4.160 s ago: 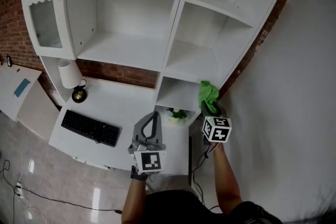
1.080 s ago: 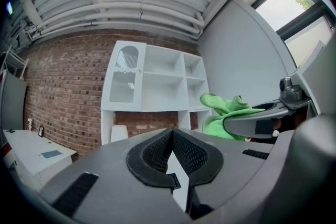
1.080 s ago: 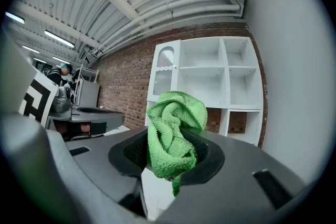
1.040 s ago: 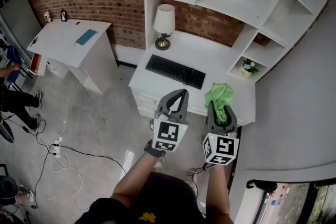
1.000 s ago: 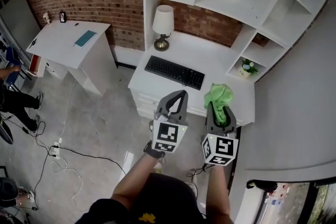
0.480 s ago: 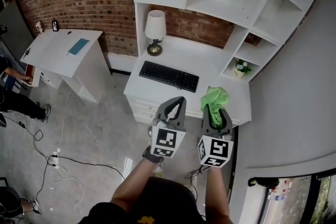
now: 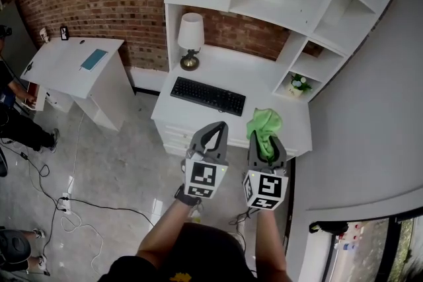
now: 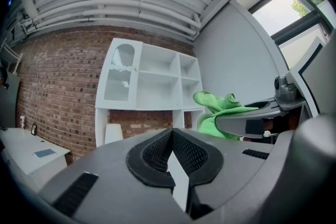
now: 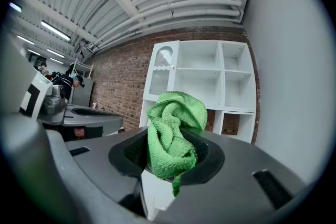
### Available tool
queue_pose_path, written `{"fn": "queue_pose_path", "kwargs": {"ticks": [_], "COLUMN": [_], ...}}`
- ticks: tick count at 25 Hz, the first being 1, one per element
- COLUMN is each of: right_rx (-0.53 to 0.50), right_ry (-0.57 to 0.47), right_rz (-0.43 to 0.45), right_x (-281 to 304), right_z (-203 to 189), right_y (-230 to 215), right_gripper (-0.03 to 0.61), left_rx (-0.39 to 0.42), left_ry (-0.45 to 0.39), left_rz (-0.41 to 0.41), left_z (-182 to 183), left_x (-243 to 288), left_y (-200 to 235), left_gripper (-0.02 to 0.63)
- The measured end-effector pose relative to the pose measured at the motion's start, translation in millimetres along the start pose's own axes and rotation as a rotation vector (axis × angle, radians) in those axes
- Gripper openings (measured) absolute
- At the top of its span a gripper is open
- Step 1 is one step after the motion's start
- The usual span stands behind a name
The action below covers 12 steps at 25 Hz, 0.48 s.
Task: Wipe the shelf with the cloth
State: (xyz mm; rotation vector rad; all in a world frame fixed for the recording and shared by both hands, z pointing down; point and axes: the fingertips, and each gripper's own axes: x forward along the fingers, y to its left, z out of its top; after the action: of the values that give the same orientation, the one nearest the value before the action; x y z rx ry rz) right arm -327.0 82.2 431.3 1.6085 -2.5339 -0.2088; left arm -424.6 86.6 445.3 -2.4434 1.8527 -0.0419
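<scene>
Since the shelf point(image 7: 284, 13) stands well ahead of us, beyond the desk point(image 7: 264, 86), both grippers are far from it, the right gripper point(image 7: 265, 142) slightly nearer its open bays. It clamps the cloth point(image 9: 173, 136), bunched upward; the left gripper point(image 7: 213, 130) is closed, empty.
</scene>
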Motion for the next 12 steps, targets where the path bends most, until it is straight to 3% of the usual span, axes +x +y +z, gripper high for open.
{"fn": "queue_pose_path", "kwargs": {"ticks": [8, 12], "right_rx": [-0.002, -0.011], "right_ry": [0.003, -0.045], "right_rz": [0.018, 0.049], "right_x": [-10.0, -7.4], "right_z": [2.7, 16.2], "right_y": [8.6, 9.3], "right_gripper": [0.126, 0.125], "left_rx": [-0.003, 0.025], "left_ry": [0.003, -0.018], "left_rz": [0.002, 0.016], "left_z": [0.7, 5.6], "left_x": [-11.9, -16.7], "left_y": [1.8, 13.4], "left_gripper": [0.017, 0.017]}}
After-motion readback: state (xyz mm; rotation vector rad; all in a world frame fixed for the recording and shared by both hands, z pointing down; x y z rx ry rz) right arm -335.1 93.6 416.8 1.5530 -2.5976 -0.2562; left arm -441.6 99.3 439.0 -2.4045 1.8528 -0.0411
